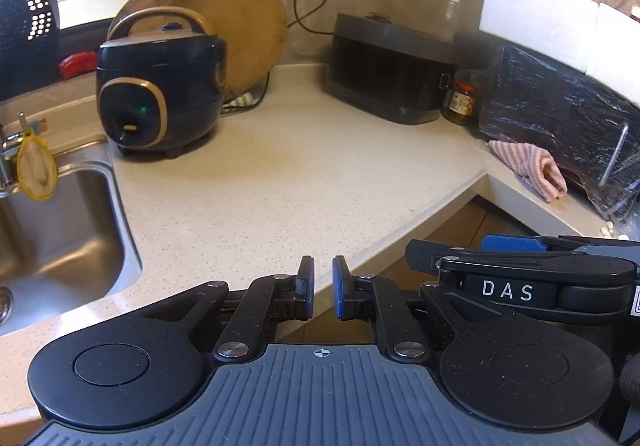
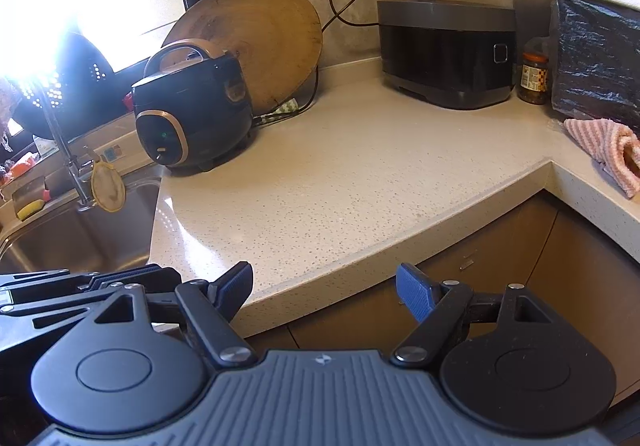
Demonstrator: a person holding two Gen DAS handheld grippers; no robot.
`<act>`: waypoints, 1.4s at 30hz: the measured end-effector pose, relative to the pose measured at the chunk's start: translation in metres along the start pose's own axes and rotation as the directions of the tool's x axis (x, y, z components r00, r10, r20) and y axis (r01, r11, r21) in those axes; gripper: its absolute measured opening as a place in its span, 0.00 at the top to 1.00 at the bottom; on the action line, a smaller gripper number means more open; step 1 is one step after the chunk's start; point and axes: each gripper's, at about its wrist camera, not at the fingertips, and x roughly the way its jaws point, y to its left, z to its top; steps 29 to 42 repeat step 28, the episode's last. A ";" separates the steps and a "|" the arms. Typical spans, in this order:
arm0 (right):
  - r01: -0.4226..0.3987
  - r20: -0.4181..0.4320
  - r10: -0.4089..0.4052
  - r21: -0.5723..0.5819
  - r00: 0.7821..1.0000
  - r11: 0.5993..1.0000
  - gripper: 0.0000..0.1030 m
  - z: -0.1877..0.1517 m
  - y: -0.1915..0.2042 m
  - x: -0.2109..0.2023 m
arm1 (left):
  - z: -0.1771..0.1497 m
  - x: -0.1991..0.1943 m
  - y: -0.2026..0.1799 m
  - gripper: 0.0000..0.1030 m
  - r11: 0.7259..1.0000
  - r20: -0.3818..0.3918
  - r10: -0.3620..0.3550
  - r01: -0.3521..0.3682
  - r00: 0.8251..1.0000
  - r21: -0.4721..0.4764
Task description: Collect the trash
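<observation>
No loose trash shows on the speckled countertop (image 1: 280,174) in either view. My left gripper (image 1: 323,286) hovers at the counter's front edge, its blue pads nearly together with a narrow gap and nothing between them. My right gripper (image 2: 324,290) is wide open and empty, also at the front edge (image 2: 360,258). The right gripper also shows side-on in the left wrist view (image 1: 520,270), and the left one at the lower left of the right wrist view (image 2: 80,286). A black plastic bag (image 1: 560,118) covers something at the right.
A dark rice cooker (image 1: 160,98) stands before a round wooden board (image 1: 224,26). A grey cooker (image 1: 392,66), a jar (image 1: 462,102) and a pink striped cloth (image 1: 532,166) are at the right. A steel sink (image 1: 52,238) is left. Brown cabinets (image 2: 520,266) lie below.
</observation>
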 end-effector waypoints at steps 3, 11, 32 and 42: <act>0.000 0.002 0.000 0.002 1.000 1.000 0.23 0.000 0.000 0.000 | 0.000 0.000 0.000 0.88 1.000 0.001 0.000 0.000 1.000 -0.001; -0.001 0.001 0.001 0.002 1.000 1.000 0.23 0.000 0.000 0.000 | 0.001 0.000 0.001 0.88 1.000 0.006 0.003 -0.003 1.000 -0.002; -0.008 0.003 0.008 -0.007 1.000 1.000 0.23 -0.001 0.003 -0.002 | 0.003 -0.002 -0.003 0.88 0.999 0.022 0.037 -0.037 0.999 -0.016; -0.008 0.003 0.008 -0.007 1.000 1.000 0.23 -0.001 0.003 -0.002 | 0.003 -0.002 -0.003 0.88 0.999 0.022 0.037 -0.037 0.999 -0.016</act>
